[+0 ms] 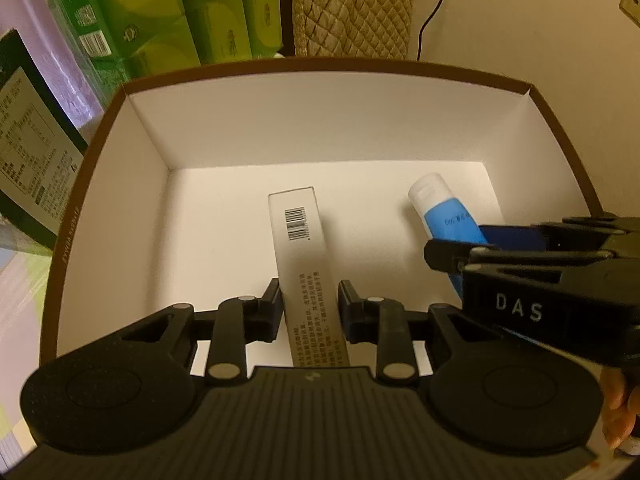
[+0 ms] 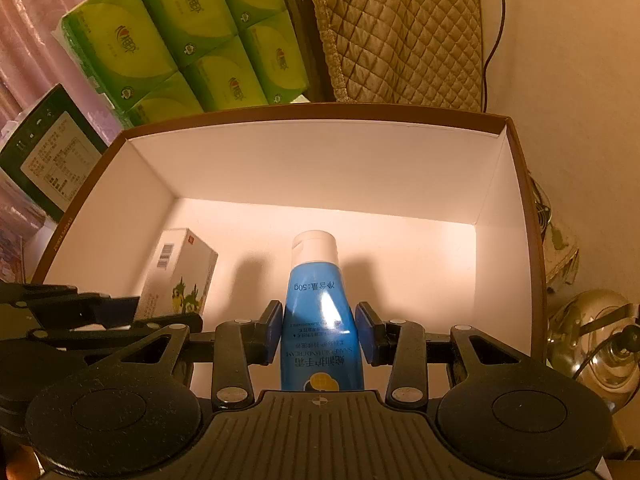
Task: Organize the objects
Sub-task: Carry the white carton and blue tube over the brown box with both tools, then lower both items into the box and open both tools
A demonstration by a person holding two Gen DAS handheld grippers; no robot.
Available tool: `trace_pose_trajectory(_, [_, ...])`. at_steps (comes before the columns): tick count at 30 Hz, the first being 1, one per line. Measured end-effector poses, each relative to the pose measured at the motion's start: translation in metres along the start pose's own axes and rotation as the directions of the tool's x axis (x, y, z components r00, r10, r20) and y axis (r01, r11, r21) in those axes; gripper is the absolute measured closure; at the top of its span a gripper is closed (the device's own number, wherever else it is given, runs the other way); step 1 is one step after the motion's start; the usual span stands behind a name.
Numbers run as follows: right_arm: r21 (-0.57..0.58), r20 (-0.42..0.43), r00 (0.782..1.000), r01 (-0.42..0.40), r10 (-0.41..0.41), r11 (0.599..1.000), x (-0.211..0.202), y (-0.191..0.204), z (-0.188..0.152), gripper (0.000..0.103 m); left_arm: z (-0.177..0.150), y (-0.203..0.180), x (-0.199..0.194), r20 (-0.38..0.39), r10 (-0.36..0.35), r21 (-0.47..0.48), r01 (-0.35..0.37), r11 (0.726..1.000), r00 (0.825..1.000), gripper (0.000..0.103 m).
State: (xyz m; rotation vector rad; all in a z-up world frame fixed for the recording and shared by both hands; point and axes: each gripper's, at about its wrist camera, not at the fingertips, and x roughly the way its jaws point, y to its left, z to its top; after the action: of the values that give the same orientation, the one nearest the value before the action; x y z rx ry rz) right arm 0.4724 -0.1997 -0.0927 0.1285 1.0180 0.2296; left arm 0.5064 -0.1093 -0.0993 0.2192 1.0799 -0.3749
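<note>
A big open box with a brown rim [image 1: 320,65] and white inside fills both views. Inside it, my left gripper [image 1: 310,308] is shut on a long white carton [image 1: 304,264] with a barcode, which points toward the far wall. From the right wrist view the same carton [image 2: 180,276] shows a green cartoon print, with the left gripper [image 2: 160,312] on it. My right gripper [image 2: 318,332] is shut on a blue tube [image 2: 320,320] with a white cap, cap forward. The tube [image 1: 448,216] and right gripper [image 1: 472,240] sit at the box's right side.
Green tissue packs [image 2: 180,40] are stacked behind the box, beside a quilted tan cover [image 2: 400,28]. A dark labelled carton [image 2: 52,148] leans at the left. A black cable [image 2: 494,32] runs down the wall. A shiny glass-and-metal vessel [image 2: 592,336] stands right of the box.
</note>
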Motion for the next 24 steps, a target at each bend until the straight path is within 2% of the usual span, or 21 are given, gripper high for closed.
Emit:
trace_pose_trajectory(2, [0.001, 0.000, 1.000, 0.001, -0.001, 1.000, 0.000, 0.001, 0.000, 0.066, 0.000, 0.000, 0.001, 0.002, 0.001, 0.003, -0.001, 1.000, 1.000, 0.076])
trace_pose_trajectory(5, [0.008, 0.002, 1.000, 0.000, 0.000, 1.000, -0.001, 0.002, 0.000, 0.066, 0.000, 0.002, 0.001, 0.004, 0.004, -0.001, -0.004, 1.000, 1.000, 0.064])
trace_pose_trajectory(8, [0.012, 0.005, 1.000, -0.003, 0.002, 1.000, -0.002, 0.002, 0.000, 0.066, -0.001, 0.004, -0.002, 0.010, 0.011, -0.006, -0.011, 1.000, 1.000, 0.062])
trace_pose_trajectory(13, [0.040, 0.055, 0.997, -0.049, 0.047, 0.998, -0.009, 0.002, 0.003, 0.065, -0.004, 0.008, -0.008, 0.015, 0.038, -0.015, -0.037, 0.999, 0.999, 0.051])
trace_pose_trajectory(15, [0.031, 0.077, 0.996, -0.040, 0.038, 0.999, -0.014, 0.004, 0.004, 0.051, -0.005, 0.010, -0.011, 0.021, 0.047, -0.024, -0.047, 0.999, 0.999, 0.048])
trace_pose_trajectory(16, [0.022, 0.091, 0.995, -0.043, 0.041, 0.999, -0.017, 0.004, 0.004, 0.040, -0.005, 0.011, -0.013, 0.023, 0.052, -0.029, -0.051, 0.998, 0.998, 0.048])
trace_pose_trajectory(17, [0.018, 0.100, 0.994, -0.047, 0.045, 0.999, -0.021, 0.005, 0.004, 0.036, -0.006, 0.013, -0.016, 0.027, 0.057, -0.035, -0.056, 0.998, 0.998, 0.047])
trace_pose_trajectory(20, [0.014, 0.123, 0.990, -0.069, 0.066, 0.998, -0.033, 0.003, 0.002, 0.033, -0.008, 0.016, -0.024, 0.043, 0.074, -0.051, -0.071, 0.996, 0.996, 0.044])
trace_pose_trajectory(24, [-0.012, 0.125, 0.990, -0.056, 0.057, 0.998, -0.045, 0.005, -0.004, 0.031, -0.013, 0.019, -0.039, 0.063, 0.095, -0.076, -0.090, 0.993, 0.994, 0.042])
